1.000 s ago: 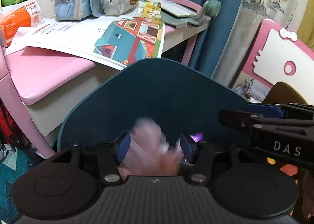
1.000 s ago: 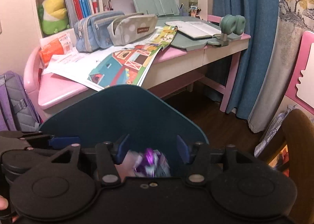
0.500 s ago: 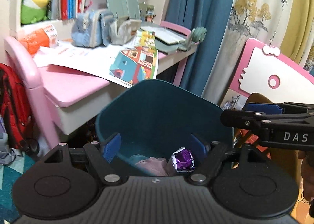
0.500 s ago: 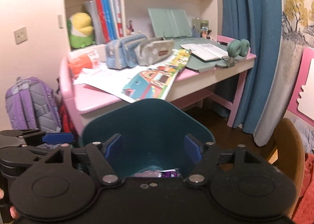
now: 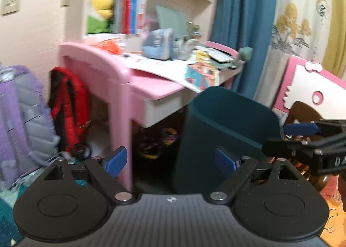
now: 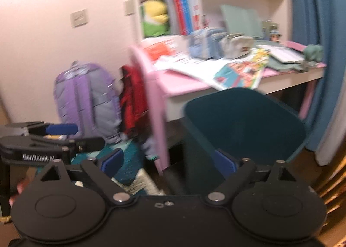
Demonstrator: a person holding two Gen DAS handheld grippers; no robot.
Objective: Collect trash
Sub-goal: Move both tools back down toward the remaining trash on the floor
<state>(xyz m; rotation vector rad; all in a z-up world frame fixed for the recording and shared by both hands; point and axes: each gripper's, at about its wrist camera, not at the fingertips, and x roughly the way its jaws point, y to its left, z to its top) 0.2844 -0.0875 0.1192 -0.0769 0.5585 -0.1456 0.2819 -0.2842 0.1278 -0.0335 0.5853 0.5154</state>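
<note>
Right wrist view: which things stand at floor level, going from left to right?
Left gripper → purple backpack → red bag → pink desk side → teal bin → blue curtain.

White lettering "GenRobot.AI" on the side of the left gripper [image 6: 62,136], seen at the left edge of the right wrist view; slightly blurred, readable. White letters "DA" on the side of the right gripper [image 5: 302,136] at the right edge of the left wrist view; the rest of the word is cut off by the frame edge. Small white logo mark on the ribbed gripper body [image 5: 170,199], no letters. Book spines [image 6: 186,4] and orange box [image 6: 164,49] carry print too blurred to read.
</note>
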